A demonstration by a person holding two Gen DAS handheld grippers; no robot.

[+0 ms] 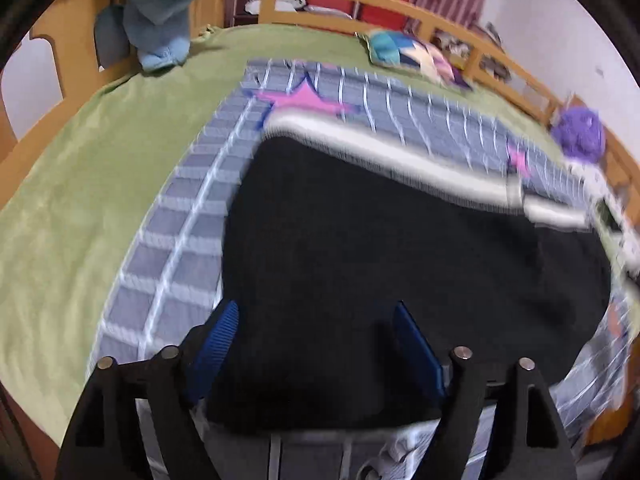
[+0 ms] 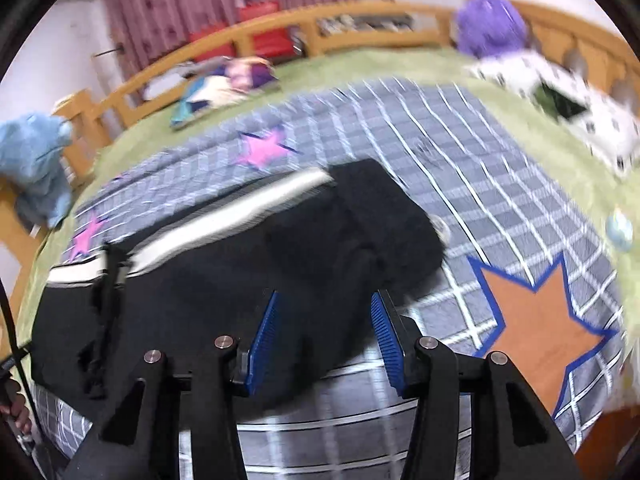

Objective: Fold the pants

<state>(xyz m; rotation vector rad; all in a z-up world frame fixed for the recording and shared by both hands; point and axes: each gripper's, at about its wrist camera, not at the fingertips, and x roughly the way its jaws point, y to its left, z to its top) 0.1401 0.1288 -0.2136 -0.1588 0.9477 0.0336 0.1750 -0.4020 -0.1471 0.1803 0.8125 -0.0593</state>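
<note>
Presently, the black pants (image 1: 400, 248) lie flat on the checked blanket (image 1: 168, 240) covering the green bed (image 1: 80, 180), the white side stripe (image 1: 380, 148) along their far edge. The left gripper (image 1: 316, 344) hangs over the near edge, fingers apart and holding nothing. The right gripper (image 2: 324, 336) hovers likewise, fingers spread above the bunched end, probably lining up a grasp. Both views are blurred, so contact with the cloth cannot be confirmed.
</note>
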